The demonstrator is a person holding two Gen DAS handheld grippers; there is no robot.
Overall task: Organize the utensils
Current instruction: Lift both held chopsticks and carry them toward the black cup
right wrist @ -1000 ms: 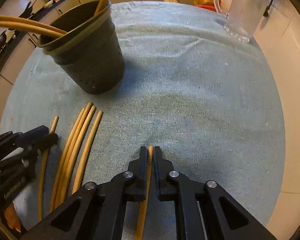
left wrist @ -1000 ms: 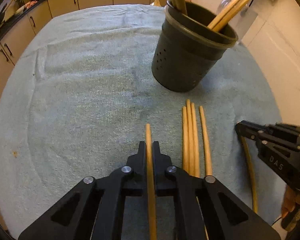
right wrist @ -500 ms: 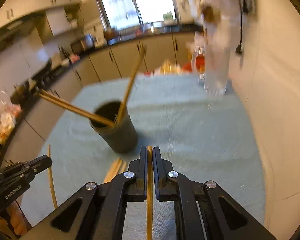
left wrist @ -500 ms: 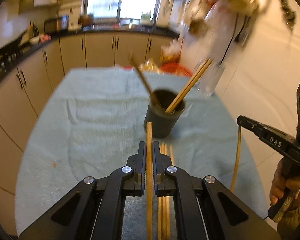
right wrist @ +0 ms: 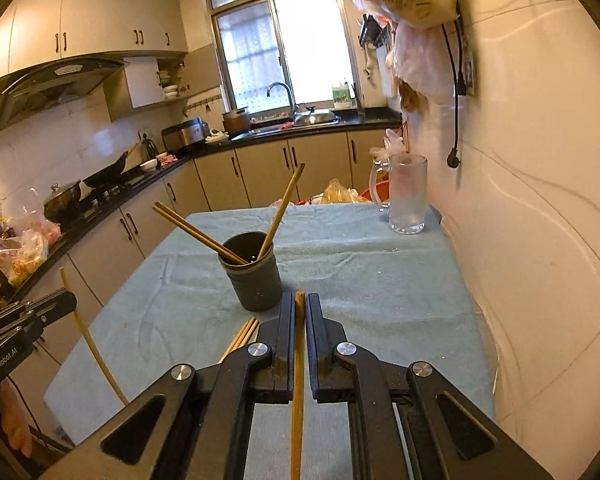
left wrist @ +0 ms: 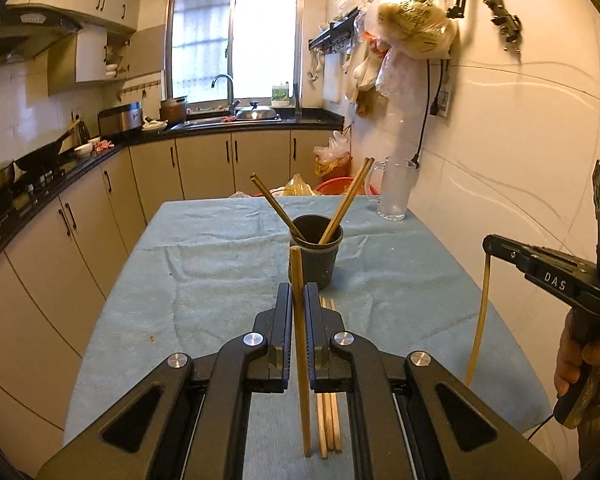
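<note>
Left wrist view: left gripper [left wrist: 298, 300] clamps one chopstick [left wrist: 302, 344], pointing ahead | dark cup [left wrist: 315, 256] stands straight ahead on the towel | right gripper [right wrist: 299, 312] grips another chopstick [right wrist: 298, 380]; cup [right wrist: 254, 276] lies ahead-left | both about equally near

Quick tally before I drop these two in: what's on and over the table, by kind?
Held chopsticks, one each in left gripper and right gripper: 2
Standing chopsticks in the holder: 4
Loose chopsticks on the towel: 3 visible; the gripper may hide more
Dark holder: 1
Glass mug: 1
Total: 11
</note>
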